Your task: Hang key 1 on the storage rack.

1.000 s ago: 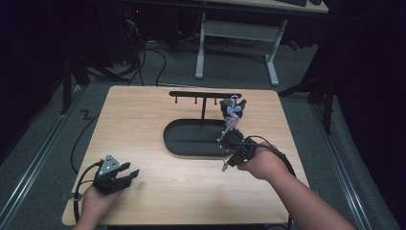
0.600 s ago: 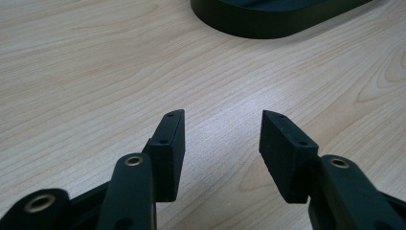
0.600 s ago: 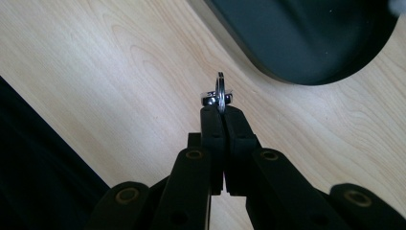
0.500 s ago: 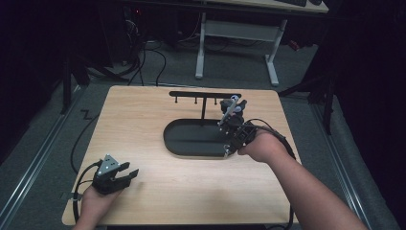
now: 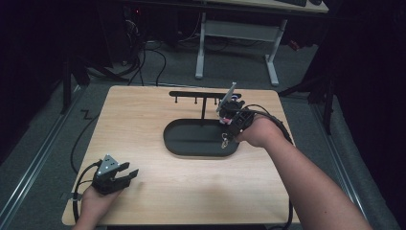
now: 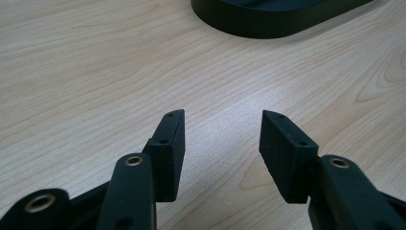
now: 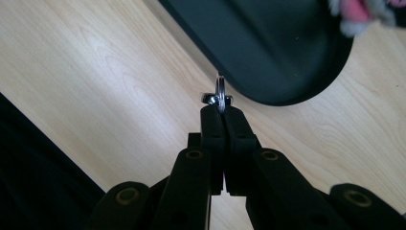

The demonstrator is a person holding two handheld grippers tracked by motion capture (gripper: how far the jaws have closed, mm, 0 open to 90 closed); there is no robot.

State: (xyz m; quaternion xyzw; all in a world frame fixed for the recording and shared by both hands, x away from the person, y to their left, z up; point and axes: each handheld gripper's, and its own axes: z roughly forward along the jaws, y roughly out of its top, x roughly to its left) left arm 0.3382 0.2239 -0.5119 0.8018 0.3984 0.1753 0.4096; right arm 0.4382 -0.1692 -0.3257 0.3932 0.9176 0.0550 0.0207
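Note:
My right gripper [image 7: 221, 111] is shut on a small silver key ring [image 7: 220, 91], which sticks out past the jaw tips. In the high view this gripper [image 5: 226, 133] hangs over the right end of the black oval base [image 5: 191, 140] of a stand, and the ring [image 5: 223, 141] dangles below it. A pink and white fluffy thing [image 7: 356, 12] shows at the top right of the right gripper view. The stand's black hook bar [image 5: 196, 94] rises behind the base. My left gripper [image 5: 125, 175] rests open near the table's front left, with nothing between its jaws [image 6: 222, 129].
The light wooden table [image 5: 143, 120] has bare room left of and in front of the stand. The oval base's rim [image 6: 268, 24] lies far ahead of the left gripper. A white desk frame [image 5: 234, 33] and cables stand on the dark floor behind the table.
My right gripper has moved away from the front edge, from beside the base's right end to over it, nearer the hook bar, still holding the ring. The left gripper has stayed put.

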